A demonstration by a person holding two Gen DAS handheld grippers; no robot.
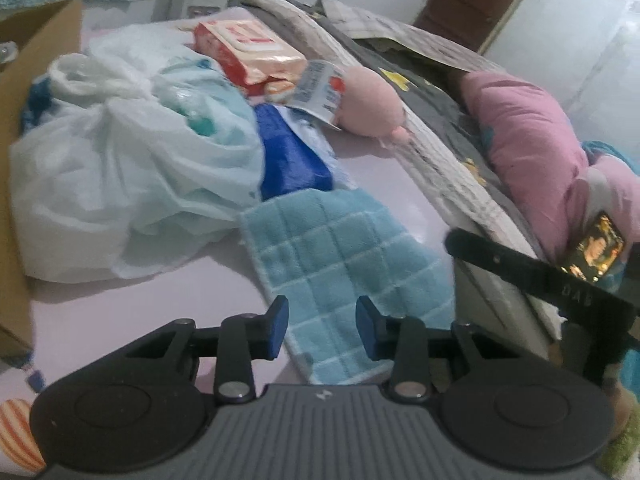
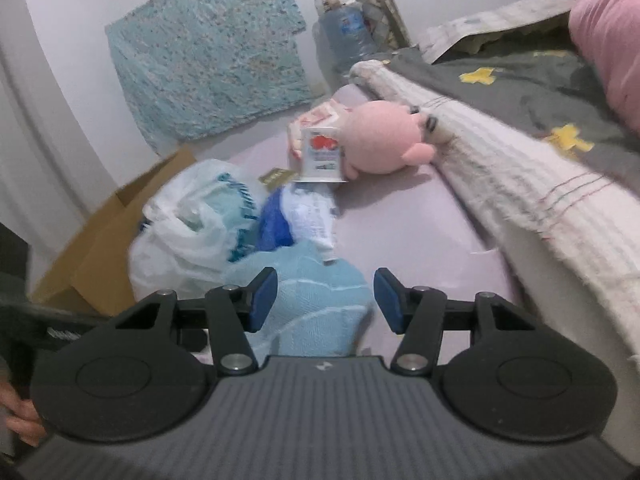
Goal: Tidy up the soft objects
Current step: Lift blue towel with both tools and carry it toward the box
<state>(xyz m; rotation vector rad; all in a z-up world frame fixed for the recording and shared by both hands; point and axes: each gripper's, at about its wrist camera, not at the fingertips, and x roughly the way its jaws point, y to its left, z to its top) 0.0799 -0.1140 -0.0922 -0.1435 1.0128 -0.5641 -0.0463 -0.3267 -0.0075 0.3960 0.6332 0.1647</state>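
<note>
Fingers (image 1: 280,326) of both grippers spread, gripping nothing; blue towel (image 1: 340,264) lies lengthwise, pointing away.

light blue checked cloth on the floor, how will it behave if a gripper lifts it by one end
The light blue checked cloth looks like thin plush lying flat, so it will probably go floppy and hang down rather than hold its shape. It seems light for its size. Its far end lies against the blue pack and the white plastic bag, so it may drag on them.
</note>
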